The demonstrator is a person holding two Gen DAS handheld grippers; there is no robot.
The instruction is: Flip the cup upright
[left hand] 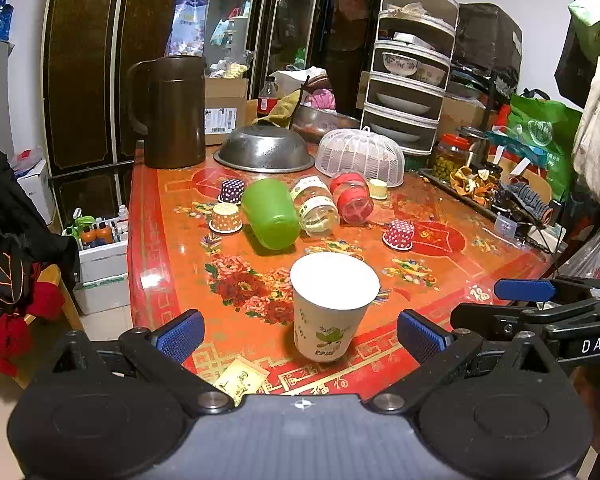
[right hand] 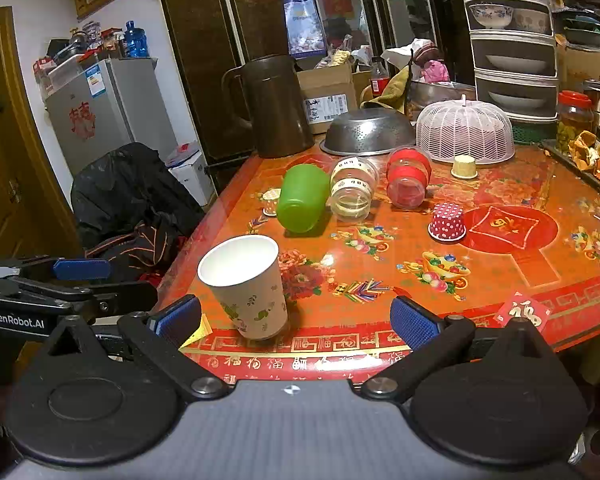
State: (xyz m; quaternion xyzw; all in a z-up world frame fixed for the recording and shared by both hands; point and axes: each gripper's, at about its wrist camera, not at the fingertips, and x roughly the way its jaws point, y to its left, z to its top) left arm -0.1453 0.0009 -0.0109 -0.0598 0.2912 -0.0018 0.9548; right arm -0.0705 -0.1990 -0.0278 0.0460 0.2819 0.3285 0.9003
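A white paper cup with a green leaf print (left hand: 332, 308) stands upright, mouth up, near the table's front edge; it also shows in the right wrist view (right hand: 246, 286). My left gripper (left hand: 300, 336) is open and empty, its blue pads either side of the cup and a little short of it. My right gripper (right hand: 296, 318) is open and empty, with the cup just ahead of its left pad. A green plastic cup (left hand: 271, 213) lies on its side behind the paper cup, also seen in the right wrist view (right hand: 302, 198).
A clear jar (left hand: 316, 206) and a red jar (left hand: 351, 198) lie on their sides beside the green cup. Small dotted paper cups (left hand: 399, 234) sit upside down. A brown jug (left hand: 176, 112), a steel colander (left hand: 265, 149) and a mesh food cover (left hand: 360, 156) stand behind. A tray of peels (left hand: 474, 184) lines the right edge.
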